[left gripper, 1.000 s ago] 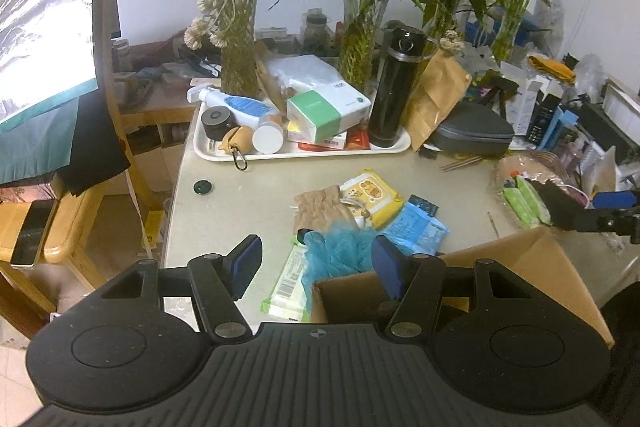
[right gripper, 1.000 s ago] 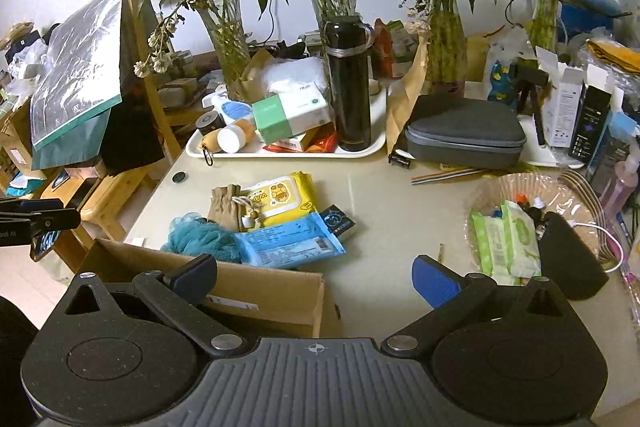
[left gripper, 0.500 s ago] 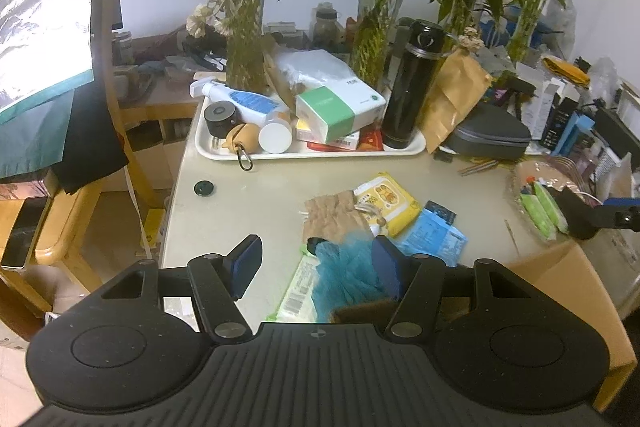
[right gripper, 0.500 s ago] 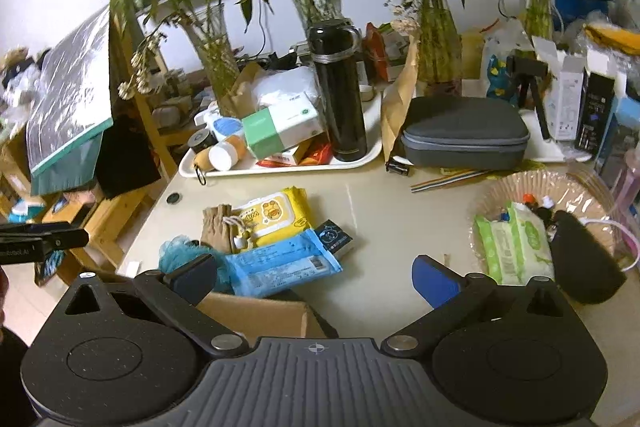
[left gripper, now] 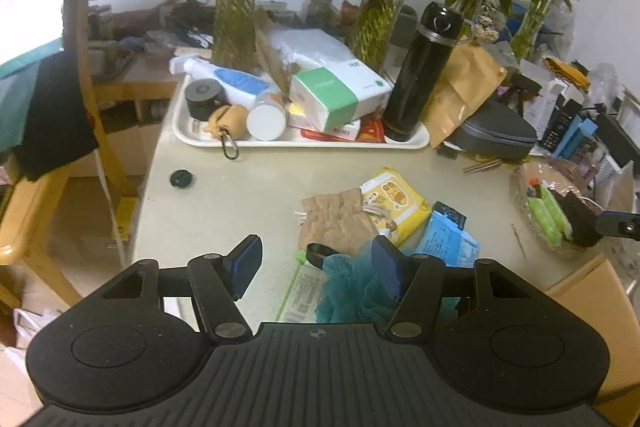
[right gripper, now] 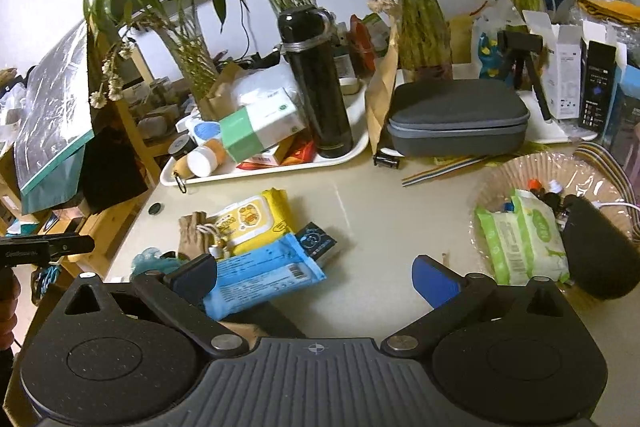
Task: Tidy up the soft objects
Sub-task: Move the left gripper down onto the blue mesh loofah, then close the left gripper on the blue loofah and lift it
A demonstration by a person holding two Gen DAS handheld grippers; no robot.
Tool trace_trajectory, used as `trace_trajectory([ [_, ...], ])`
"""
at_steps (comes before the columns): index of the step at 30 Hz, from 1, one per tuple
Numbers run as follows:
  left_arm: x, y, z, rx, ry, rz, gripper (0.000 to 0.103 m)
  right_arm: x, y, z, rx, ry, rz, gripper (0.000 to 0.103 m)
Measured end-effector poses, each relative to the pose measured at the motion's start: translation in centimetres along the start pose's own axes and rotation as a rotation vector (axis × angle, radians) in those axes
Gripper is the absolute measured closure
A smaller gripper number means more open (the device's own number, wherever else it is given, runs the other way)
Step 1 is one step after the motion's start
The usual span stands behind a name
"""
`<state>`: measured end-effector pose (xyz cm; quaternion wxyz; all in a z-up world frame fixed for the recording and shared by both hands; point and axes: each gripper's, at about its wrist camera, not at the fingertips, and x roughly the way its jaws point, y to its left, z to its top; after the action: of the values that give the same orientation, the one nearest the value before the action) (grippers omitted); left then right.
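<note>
Hovering low over the table (left gripper: pixel 224 211), the left gripper (left gripper: pixel 316 269) stands open with nothing pinched, the teal mesh sponge (left gripper: pixel 352 287) just by its right finger; the right gripper (right gripper: pixel 314 277) gapes wide over the blue wipes pack (right gripper: pixel 264 277), perhaps brushing it; beyond lie the yellow wipes pack (right gripper: pixel 252 217) and brown pouch (left gripper: pixel 334 217), touching; farther back, the white tray (left gripper: pixel 304 143) bears a black flask (left gripper: pixel 420 75).

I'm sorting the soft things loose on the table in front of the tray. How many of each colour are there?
Yellow wipes pack: 1
Blue wipes pack: 1
Teal bath puff: 1
Brown pouch: 1
Green-edged white pack: 1
Total: 5
</note>
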<state>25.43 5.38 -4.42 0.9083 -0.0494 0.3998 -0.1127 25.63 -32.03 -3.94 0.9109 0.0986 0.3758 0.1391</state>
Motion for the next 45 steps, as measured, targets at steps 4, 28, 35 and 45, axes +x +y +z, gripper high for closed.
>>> trace_trajectory([
  [4,1.5,0.8,0.2,-0.003,0.023,-0.08,0.043,1.0,-0.8,0.2,0.018,0.004,0.004,0.0],
  [28,8.3,2.3,-0.5,-0.031,0.291,-0.4,0.064,3.3,-2.2,0.4,0.036,0.052,0.012,0.0],
  [35,7.6,1.7,-0.5,-0.007,0.264,-0.395,0.091,3.4,-2.6,0.3,0.052,0.06,0.0,0.0],
  [45,5.0,0.6,-0.4,0.045,0.168,-0.359,0.094,3.2,-2.7,0.4,0.073,0.048,-0.003,0.0],
])
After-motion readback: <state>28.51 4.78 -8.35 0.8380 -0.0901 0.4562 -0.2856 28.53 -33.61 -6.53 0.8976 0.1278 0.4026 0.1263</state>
